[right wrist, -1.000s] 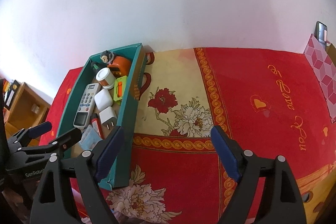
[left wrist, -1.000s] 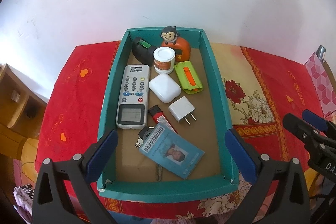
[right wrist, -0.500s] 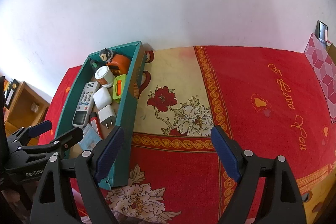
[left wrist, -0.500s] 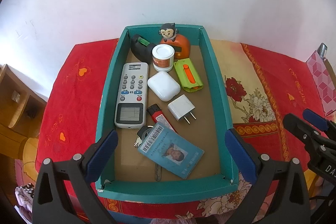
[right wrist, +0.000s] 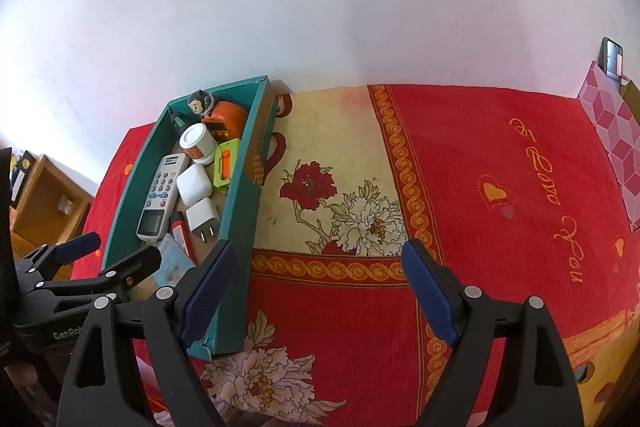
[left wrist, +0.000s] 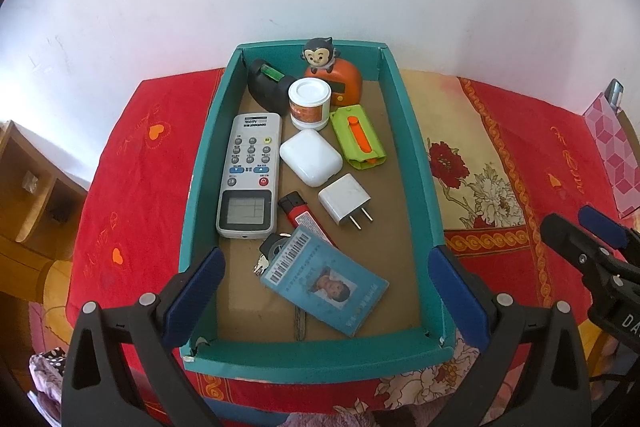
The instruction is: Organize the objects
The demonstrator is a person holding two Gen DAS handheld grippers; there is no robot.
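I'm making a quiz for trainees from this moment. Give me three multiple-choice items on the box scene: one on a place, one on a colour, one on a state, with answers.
1. Where does the remote lie?
A. along the box's left wall
B. on the cloth outside the box
C. on top of the ID card

2. What colour are the walls of the box?
A. yellow
B. teal
C. black

3. How is the left gripper?
A. shut on the charger
B. shut on nothing
C. open, holding nothing

Answers:
1 A, it runs beside the left wall.
2 B, all four walls are teal.
3 C, its fingers stand wide apart, one near each side wall.
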